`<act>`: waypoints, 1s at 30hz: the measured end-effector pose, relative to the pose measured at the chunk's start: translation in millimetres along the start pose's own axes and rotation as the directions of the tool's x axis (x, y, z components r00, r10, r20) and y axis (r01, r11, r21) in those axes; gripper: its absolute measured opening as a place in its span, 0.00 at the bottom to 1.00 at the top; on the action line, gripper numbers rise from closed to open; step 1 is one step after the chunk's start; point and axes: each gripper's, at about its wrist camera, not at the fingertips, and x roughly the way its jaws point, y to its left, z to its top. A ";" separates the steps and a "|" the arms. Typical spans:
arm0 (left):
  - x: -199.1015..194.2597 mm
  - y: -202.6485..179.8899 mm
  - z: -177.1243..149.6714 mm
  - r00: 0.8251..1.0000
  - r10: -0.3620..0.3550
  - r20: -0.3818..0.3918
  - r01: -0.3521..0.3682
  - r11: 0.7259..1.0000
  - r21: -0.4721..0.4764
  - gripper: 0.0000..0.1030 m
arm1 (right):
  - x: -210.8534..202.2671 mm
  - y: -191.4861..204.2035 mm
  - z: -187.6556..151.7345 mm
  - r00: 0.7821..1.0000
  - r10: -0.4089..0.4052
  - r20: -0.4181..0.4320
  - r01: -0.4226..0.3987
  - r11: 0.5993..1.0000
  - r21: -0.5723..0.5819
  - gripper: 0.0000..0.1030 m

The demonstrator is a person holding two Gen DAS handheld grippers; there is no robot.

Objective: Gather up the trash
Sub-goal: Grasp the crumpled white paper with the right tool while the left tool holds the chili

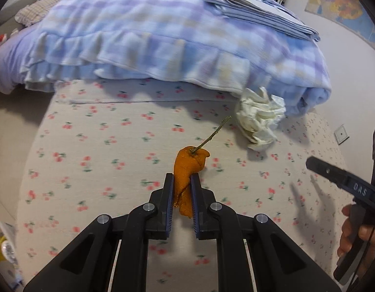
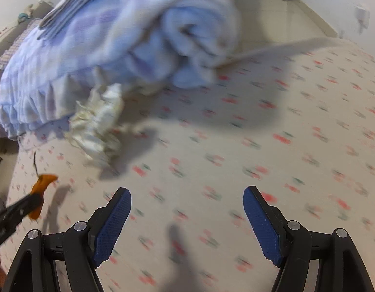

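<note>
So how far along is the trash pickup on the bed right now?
Nothing looks binned yet. In hand: the left gripper is clamped on the orange fruit peel with a stem. Left: the crumpled white tissue lies against the blue checked blanket; the right gripper is open, empty.

Black tool [image 2: 187, 219], blue textured pads [image 2: 112, 226]

- A peel [image 1: 187, 170] sat between the left gripper's [image 1: 182, 182] fingers, above the sheet [image 1: 102, 146].
- Crumpled tissue [image 1: 260, 119] lay beyond, right, against the blanket [image 1: 163, 36].
- Folded cloth [image 1: 255, 9] lay atop the blanket.
</note>
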 end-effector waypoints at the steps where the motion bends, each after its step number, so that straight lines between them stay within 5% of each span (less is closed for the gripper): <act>1: -3.7 6.0 -0.9 1.000 0.009 0.006 -0.009 1.000 -0.002 0.13 | 5.3 8.2 3.0 1.000 0.009 0.005 -0.009 1.000 -0.009 0.78; 13: -28.5 53.9 -5.6 0.999 0.042 -0.004 -0.042 0.998 -0.054 0.13 | 58.9 88.7 22.8 0.996 0.078 0.032 -0.074 0.991 -0.110 0.75; 16: -35.4 56.0 -7.1 0.999 0.048 0.000 -0.048 0.997 -0.052 0.13 | 68.6 95.2 25.1 0.998 0.066 0.026 -0.062 0.992 -0.112 0.55; 17: -37.6 56.4 -7.1 0.999 0.049 0.000 -0.049 0.997 -0.051 0.13 | 71.4 96.0 25.7 0.998 0.066 0.014 -0.064 0.992 -0.113 0.38; 18: -40.9 56.5 -7.7 0.999 0.052 0.003 -0.052 0.998 -0.048 0.13 | 74.0 96.9 25.3 0.998 0.061 -0.005 -0.061 0.991 -0.116 0.36; 30: -100.7 45.1 -27.7 0.998 0.056 0.031 -0.055 0.998 -0.036 0.13 | 7.8 95.8 -6.7 0.999 0.025 -0.037 -0.030 0.991 -0.132 0.32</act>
